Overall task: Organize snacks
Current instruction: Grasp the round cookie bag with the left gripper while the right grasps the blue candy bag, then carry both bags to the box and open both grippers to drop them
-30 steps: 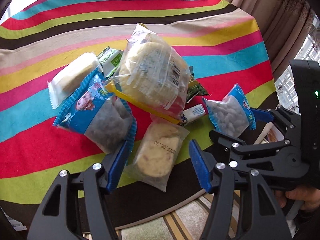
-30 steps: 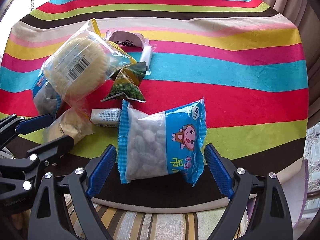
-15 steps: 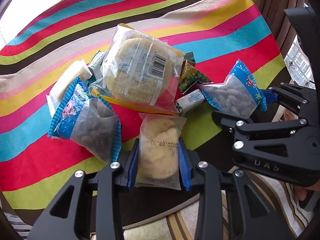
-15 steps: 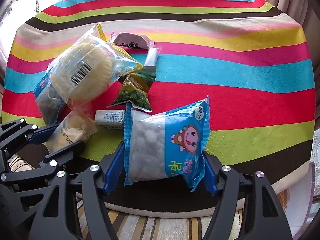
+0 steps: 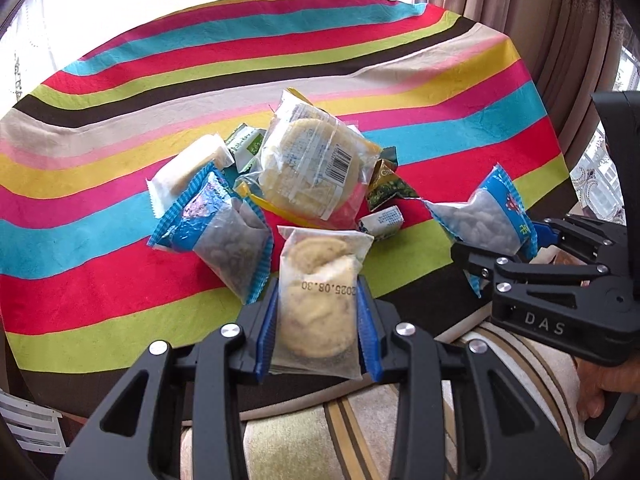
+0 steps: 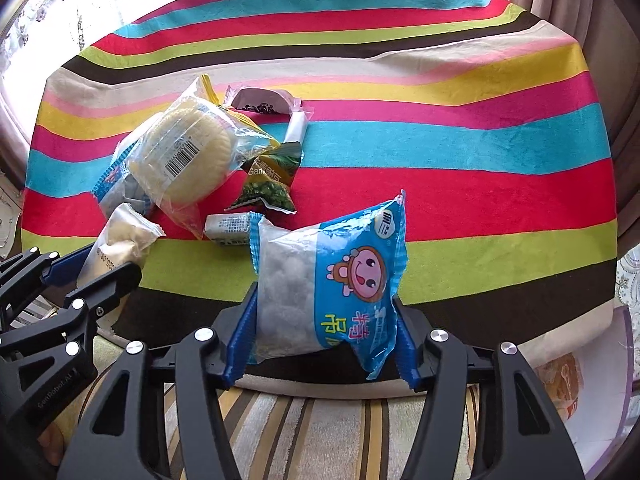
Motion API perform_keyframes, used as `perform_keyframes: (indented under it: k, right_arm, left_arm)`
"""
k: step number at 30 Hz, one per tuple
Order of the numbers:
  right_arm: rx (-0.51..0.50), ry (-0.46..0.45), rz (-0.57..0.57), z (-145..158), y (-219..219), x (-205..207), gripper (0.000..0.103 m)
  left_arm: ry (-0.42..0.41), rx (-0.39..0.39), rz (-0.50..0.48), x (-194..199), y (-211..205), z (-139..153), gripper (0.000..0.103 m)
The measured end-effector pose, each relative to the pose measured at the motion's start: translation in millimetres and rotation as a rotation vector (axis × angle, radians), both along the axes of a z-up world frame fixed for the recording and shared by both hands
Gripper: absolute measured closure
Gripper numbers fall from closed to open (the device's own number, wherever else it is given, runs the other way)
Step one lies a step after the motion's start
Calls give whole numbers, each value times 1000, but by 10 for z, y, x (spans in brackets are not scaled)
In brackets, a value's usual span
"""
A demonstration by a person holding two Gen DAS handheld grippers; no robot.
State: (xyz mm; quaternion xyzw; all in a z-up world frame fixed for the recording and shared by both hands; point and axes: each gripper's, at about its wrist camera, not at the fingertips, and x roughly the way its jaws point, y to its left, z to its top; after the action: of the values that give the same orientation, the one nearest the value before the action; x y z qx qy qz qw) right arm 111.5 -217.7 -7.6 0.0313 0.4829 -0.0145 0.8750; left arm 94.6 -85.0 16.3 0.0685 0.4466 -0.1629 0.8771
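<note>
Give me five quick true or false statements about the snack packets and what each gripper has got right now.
1. The left gripper is shut on a clear packet with a round biscuit. True.
2. The right gripper holds a green pea packet. False: it is shut on the blue cartoon packet; the green pea packet lies on the striped cloth.
3. The barcoded bag of round cakes sits in the pile on the cloth. True.
4. Both grippers are empty. False: each grips a packet.
5. A second blue packet lies in the pile, gripped by neither gripper. True.
</note>
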Motion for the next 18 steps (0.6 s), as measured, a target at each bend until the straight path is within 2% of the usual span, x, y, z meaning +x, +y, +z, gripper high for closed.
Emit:
perform_keyframes:
  k: [9,18]
  right_arm:
    - [28,-30,-25,141,-240,-257,46]
    - [52,-66,-87,255,-649,-536,46]
  left_arm:
    - [-17,-40,26,-122,-126,123,67]
    - [-37,-60,-39,-284,-526,225,67]
